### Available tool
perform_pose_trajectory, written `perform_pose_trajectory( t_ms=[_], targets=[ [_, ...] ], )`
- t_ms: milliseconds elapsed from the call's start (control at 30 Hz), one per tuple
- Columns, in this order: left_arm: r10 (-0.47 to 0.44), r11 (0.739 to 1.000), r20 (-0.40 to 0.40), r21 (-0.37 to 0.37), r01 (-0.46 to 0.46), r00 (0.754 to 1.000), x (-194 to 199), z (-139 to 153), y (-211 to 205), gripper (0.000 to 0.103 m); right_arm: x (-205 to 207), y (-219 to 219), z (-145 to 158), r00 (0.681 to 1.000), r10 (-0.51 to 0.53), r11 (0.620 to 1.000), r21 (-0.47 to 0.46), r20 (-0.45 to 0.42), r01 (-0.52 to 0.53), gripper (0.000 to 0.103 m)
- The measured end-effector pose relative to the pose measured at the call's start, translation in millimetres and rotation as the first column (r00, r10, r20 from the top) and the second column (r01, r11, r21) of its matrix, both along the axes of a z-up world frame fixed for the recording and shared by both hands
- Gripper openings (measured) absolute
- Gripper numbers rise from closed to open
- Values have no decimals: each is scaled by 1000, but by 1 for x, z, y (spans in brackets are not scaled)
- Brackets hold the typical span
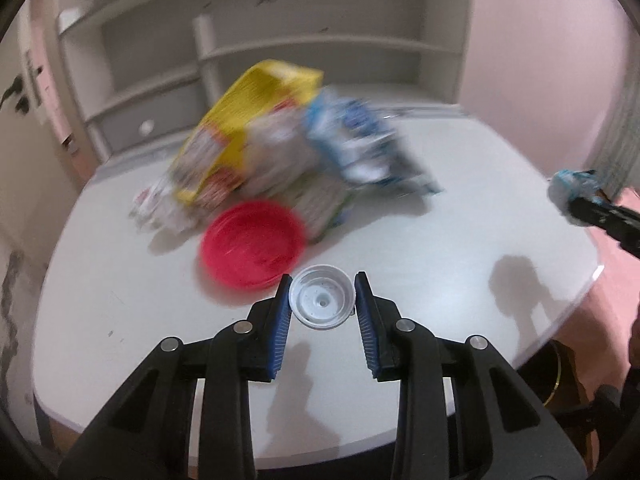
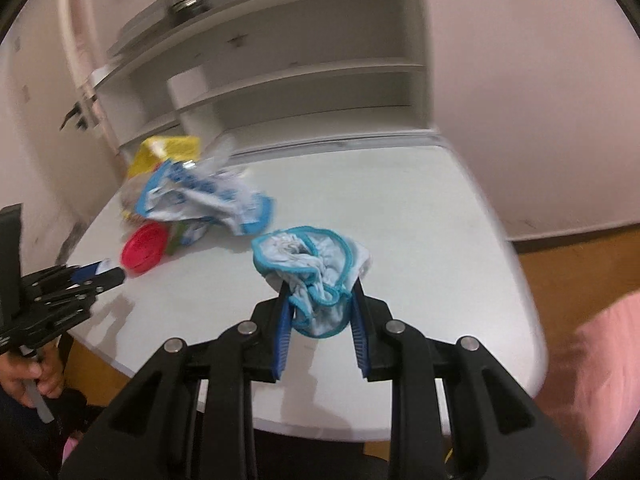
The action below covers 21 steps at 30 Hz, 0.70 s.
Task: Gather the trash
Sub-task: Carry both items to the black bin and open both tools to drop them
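Note:
My left gripper [image 1: 322, 300] is shut on a small white plastic cup [image 1: 322, 302], held above the white table [image 1: 440, 240]; it also shows in the right wrist view [image 2: 106, 274]. My right gripper [image 2: 320, 300] is shut on a crumpled white wrapper with a blue edge [image 2: 310, 264], above the table's right part; this wrapper shows at the right edge of the left wrist view [image 1: 570, 186]. On the table lie a red lid [image 1: 252, 244], a yellow bag [image 1: 252, 120] and a blue and white wrapper [image 1: 360, 144].
A white shelf unit [image 1: 280, 52] stands behind the table. The wooden floor [image 2: 560, 264] shows to the right of the table. A pink cloth [image 2: 600, 360] is at the right edge. A round dark opening [image 1: 554, 376] shows below the table's right edge.

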<state>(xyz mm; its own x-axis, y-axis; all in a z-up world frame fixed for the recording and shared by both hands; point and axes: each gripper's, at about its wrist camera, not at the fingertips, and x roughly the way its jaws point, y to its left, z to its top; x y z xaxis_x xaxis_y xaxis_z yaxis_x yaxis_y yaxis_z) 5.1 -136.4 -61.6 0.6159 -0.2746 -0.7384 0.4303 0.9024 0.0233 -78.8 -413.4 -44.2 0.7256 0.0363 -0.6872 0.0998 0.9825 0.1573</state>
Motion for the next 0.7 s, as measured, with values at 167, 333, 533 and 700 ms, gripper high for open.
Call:
perform_pose_trajectory(
  t_ms=[167, 333, 533, 700],
  targets=[
    [-187, 981, 39, -46, 189, 982, -26, 20, -74, 31, -46, -61, -2, 980, -196, 980, 26, 11, 196, 26],
    [-401, 910, 56, -89, 405, 914, -58, 23, -161, 31, -120, -136, -21, 895, -446, 894, 41, -20, 447, 26],
    [-646, 754, 20, -141, 641, 763, -118, -7, -276, 31, -214, -214, -72, 714, -685, 713, 70, -143, 698, 26],
    [-783, 621, -77, -164, 767, 617, -161, -72, -357, 31, -260, -255, -127, 596, -755, 601, 74, -274, 796, 26]
  ],
)
